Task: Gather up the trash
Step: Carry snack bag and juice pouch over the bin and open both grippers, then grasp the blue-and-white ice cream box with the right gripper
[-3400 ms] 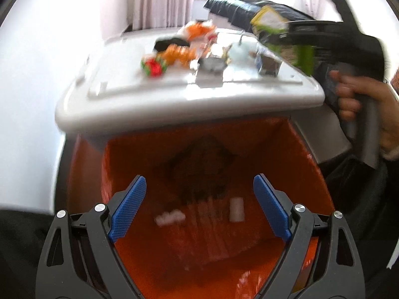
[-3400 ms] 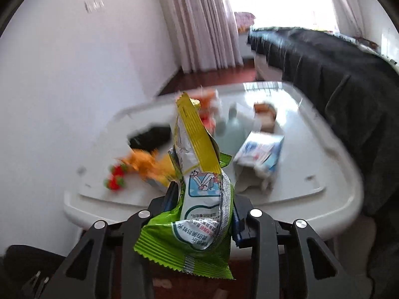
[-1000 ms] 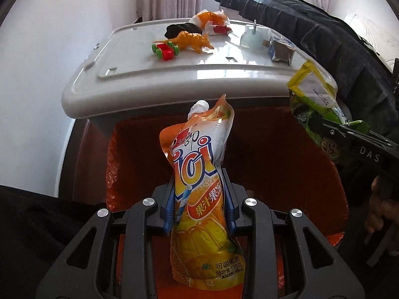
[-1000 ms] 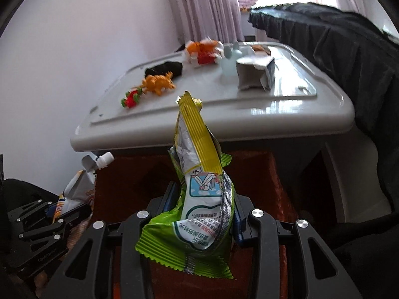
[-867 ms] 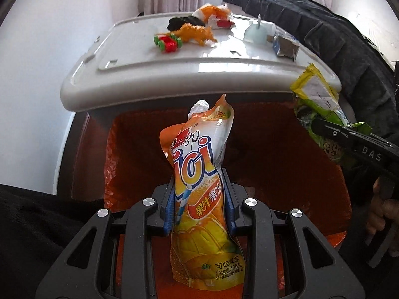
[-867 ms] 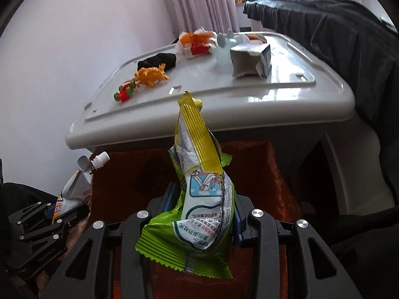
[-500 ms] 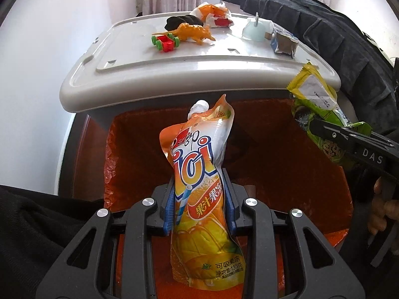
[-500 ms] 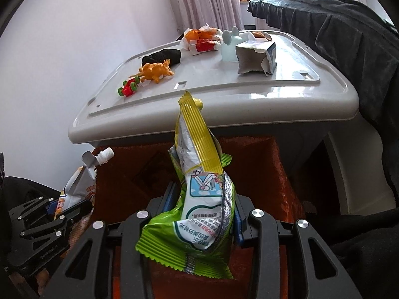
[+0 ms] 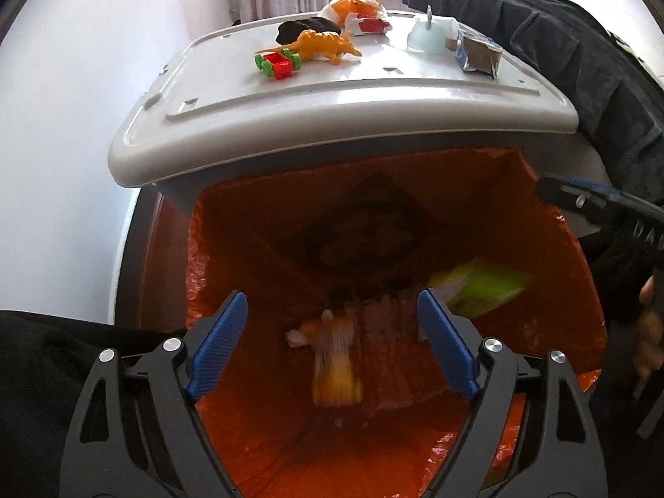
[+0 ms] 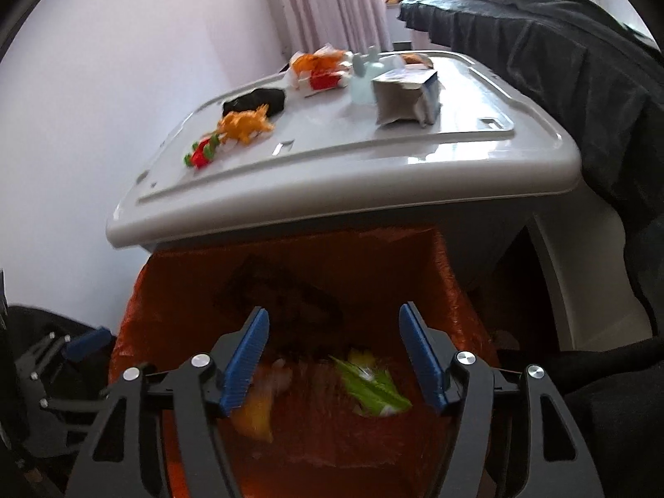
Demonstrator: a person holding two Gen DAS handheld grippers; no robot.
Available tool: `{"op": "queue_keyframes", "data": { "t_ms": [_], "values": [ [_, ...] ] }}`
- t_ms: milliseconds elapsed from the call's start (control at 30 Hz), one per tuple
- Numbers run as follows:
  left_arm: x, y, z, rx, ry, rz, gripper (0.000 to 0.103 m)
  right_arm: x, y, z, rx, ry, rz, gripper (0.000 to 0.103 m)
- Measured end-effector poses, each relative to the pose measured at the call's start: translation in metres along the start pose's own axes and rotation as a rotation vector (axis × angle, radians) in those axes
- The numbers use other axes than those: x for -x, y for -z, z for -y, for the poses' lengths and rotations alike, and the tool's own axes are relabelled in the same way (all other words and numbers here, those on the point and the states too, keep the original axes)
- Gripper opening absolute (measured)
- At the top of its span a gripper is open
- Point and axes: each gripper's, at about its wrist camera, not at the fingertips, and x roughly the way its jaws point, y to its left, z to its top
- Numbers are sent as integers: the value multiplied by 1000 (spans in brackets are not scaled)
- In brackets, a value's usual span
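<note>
Both let go! Left gripper [image 9: 332,340], clamped on the orange juice pouch [image 9: 334,357] a second ago, is opening, nothing between its pads; pouch blurred at six o'clock inside the orange-lined bin [image 9: 552,290]. Right gripper [image 10: 334,357] is opening too, its green snack bag [image 10: 371,386] now in the bin. Beyond, at twelve, the grey table [image 9: 373,95] keeps its toys.

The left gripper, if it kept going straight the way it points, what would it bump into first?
Probably the blurred orange juice pouch falling between the opening fingers of the left gripper; behind it, the orange bin liner. Depth is unclear.

Window daylight; falling trash blurred, perhaps unfocused.
</note>
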Motion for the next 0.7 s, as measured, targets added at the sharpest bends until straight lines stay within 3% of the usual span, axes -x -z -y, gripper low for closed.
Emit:
{"op": "queue_keyframes", "data": {
  "t_ms": [233, 367, 567, 700],
  "values": [
    [-9, -1, -6, 51, 23, -39, 82, -2, -1, 17, -84, 4, -9, 64],
    [-3, -3, -10, 77, 32, -18, 82, 2, -14, 18, -96, 3, 17, 64],
    [6, -5, -12, 89, 50, 20, 82, 10, -80, 16, -32, 148, 172, 81],
    [8, -5, -10, 84, 47, 31, 82, -19, -133, 16, -51, 232, 203, 88]
  ]
}}
